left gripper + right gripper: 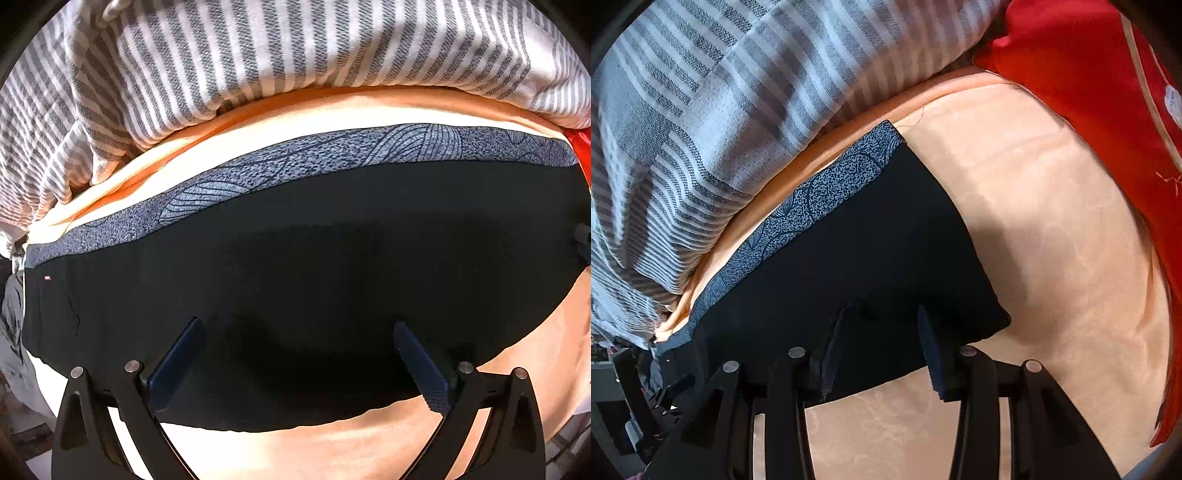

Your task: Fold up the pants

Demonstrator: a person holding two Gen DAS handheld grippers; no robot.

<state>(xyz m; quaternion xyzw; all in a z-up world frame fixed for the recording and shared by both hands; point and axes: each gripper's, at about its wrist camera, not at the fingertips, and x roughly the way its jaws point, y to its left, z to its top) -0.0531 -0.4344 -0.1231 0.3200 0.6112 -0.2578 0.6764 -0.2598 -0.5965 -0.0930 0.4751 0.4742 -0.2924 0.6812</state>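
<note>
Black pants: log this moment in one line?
black pants with blue patterned waistband flat on peach sheet | left gripper open above | right gripper open at edge

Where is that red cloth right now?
The red cloth fills the upper right of the right wrist view, beside the striped blanket and beyond the black pants lying on the peach sheet.

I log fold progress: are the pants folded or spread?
Folded: the pants lie as a compact, flat dark rectangle on the peach sheet, no separate legs visible.
</note>
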